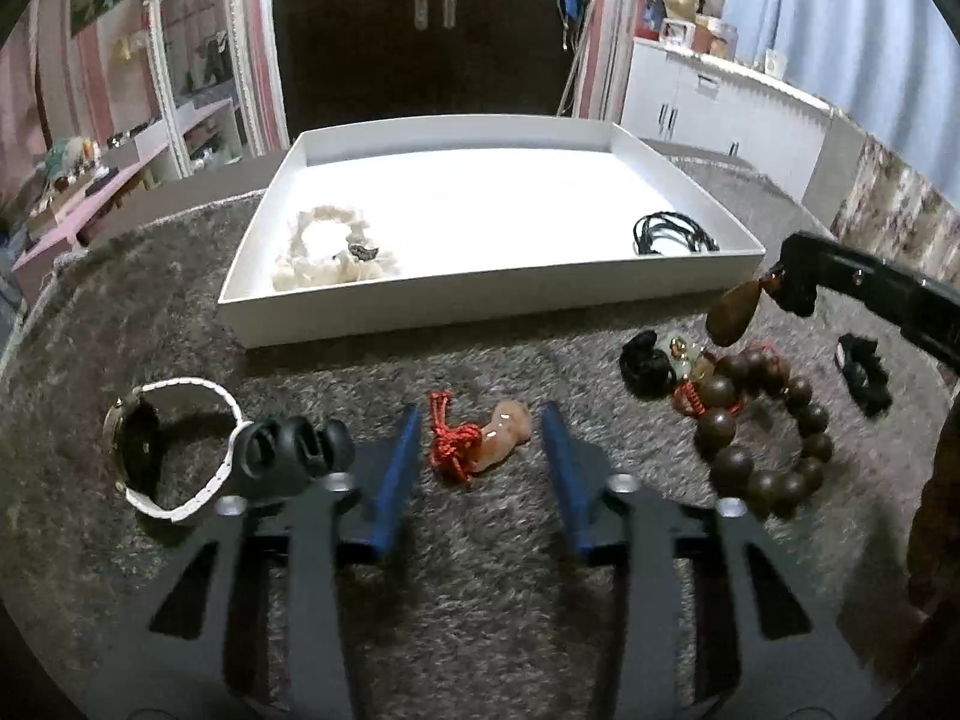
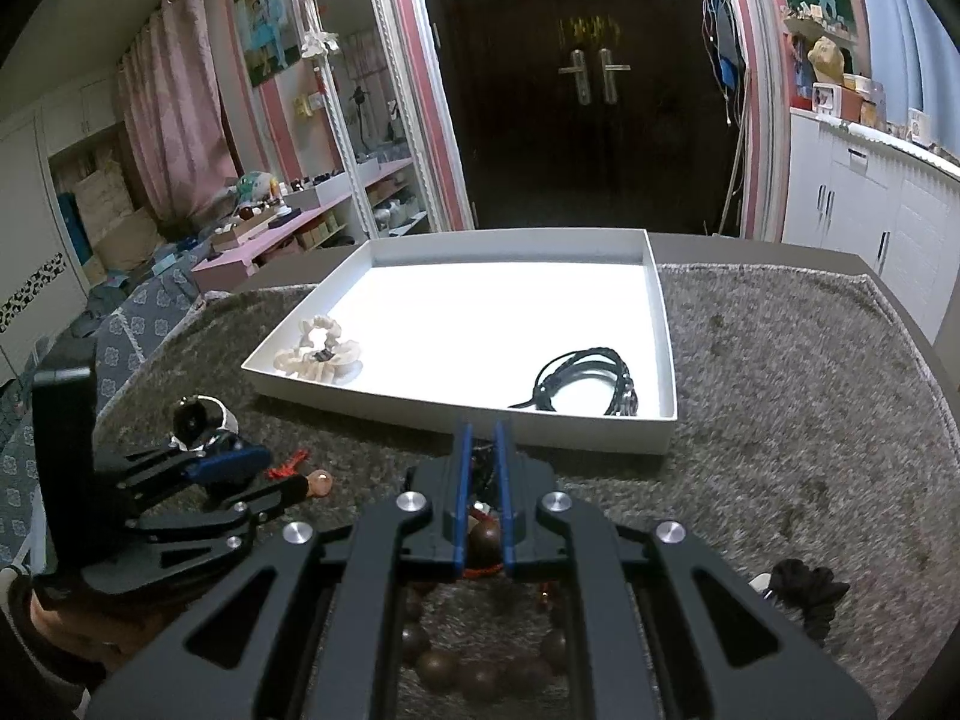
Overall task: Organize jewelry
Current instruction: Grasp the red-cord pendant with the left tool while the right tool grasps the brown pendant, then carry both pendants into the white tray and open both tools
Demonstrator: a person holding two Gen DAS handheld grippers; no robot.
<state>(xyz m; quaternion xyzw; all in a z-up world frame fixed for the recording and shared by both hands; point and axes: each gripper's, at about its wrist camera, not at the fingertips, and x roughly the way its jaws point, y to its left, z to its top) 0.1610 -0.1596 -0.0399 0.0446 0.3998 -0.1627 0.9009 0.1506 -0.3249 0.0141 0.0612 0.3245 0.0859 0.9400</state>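
Two pieces already lie in your white tray — the pale bracelet lower left, black cord right. Your left gripper straddles the red-corded pendant, jaws apart; your right gripper pinches the wooden bead bracelet's pendant. The watch waits at frame left.

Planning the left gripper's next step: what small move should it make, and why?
Probably close the left gripper on the peach pendant with red cord: the pendant lies on the grey carpet between the blue fingers, which don't touch it.
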